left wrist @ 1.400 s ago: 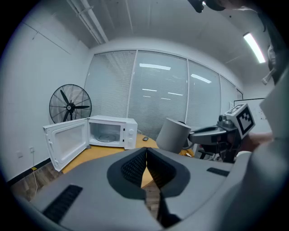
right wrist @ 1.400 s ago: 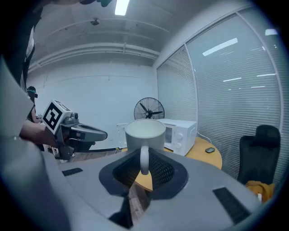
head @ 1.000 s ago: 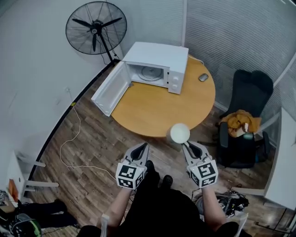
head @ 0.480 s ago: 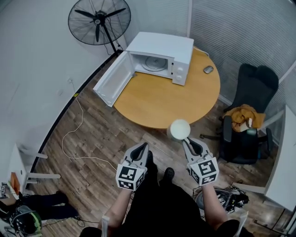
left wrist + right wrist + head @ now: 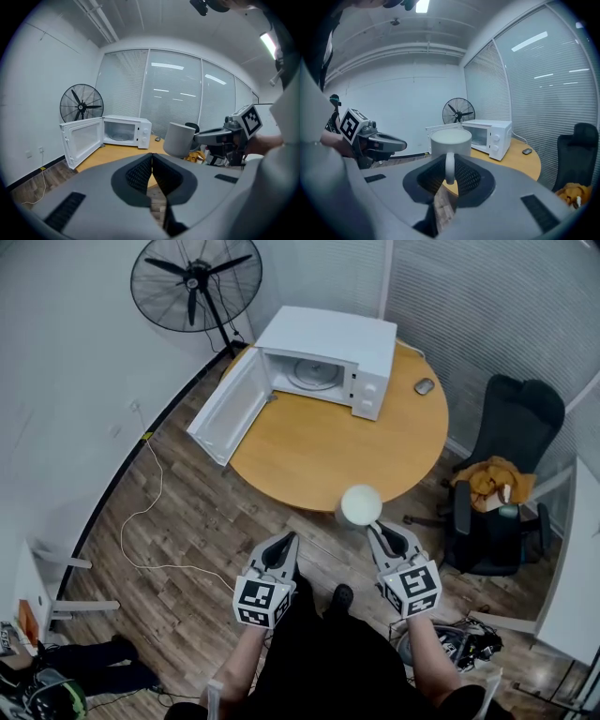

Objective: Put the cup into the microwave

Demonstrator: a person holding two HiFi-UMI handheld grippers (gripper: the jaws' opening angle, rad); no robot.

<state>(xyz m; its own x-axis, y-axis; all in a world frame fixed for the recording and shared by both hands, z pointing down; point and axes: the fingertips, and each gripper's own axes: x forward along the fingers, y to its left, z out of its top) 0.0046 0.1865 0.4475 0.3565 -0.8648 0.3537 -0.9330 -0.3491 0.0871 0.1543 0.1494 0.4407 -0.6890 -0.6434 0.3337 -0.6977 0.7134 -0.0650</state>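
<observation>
A white cup [image 5: 361, 505] [image 5: 450, 142] [image 5: 180, 139] hangs upright in the air at the round table's near edge. My right gripper [image 5: 379, 530] [image 5: 449, 172] is shut on its handle. The white microwave [image 5: 323, 360] [image 5: 126, 131] [image 5: 487, 131] stands at the far side of the wooden table [image 5: 328, 446], its door [image 5: 228, 407] swung wide open and the glass turntable visible inside. My left gripper [image 5: 290, 540] [image 5: 152, 165] hovers over the floor to the left of the cup, jaws shut with nothing between them.
A standing fan [image 5: 194, 285] is by the wall behind the microwave door. A computer mouse [image 5: 425, 385] lies on the table right of the microwave. A black office chair [image 5: 503, 484] with an orange cloth stands to the right. A white cable [image 5: 150, 512] runs across the wooden floor.
Both grippers and the cup have drifted a little toward the table; the view shifted slightly. The grip on the cup is unchanged.
</observation>
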